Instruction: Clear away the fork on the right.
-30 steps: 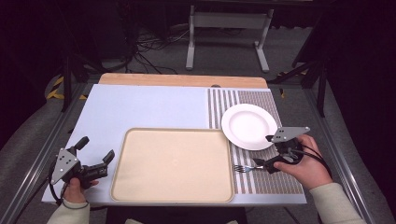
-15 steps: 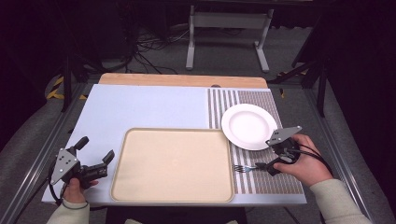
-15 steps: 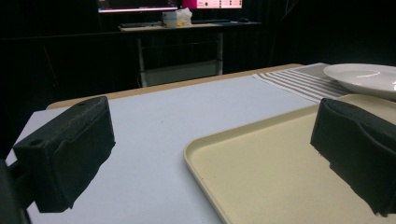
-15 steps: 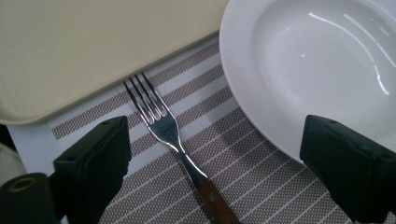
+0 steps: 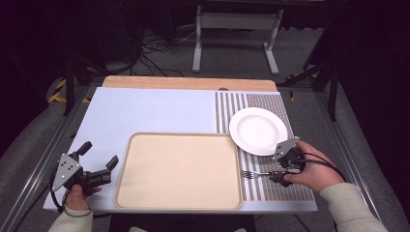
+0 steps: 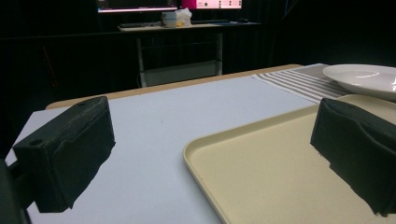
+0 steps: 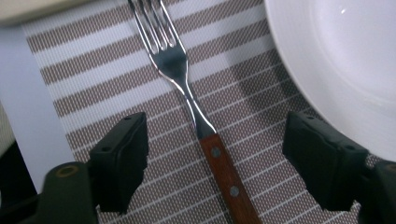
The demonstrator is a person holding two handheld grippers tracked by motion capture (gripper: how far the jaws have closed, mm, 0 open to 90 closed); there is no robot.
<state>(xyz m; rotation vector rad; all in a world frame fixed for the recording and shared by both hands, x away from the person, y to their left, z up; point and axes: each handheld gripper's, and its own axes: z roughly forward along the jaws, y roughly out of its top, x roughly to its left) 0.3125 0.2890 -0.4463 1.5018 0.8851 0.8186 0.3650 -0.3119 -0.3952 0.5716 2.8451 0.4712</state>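
Fork (image 7: 196,107) of steel, wooden riveted handle, lies on striped mat (image 7: 261,140) between right gripper's (image 7: 224,163) spread jaws.

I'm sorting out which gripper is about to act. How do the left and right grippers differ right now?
The left gripper sits at the table's near left corner beside the beige tray, with nothing between its jaws. The right gripper is low over the striped placemat, its jaws straddling the wooden handle of the fork, next to the white plate. Both are open, and neither holds anything.
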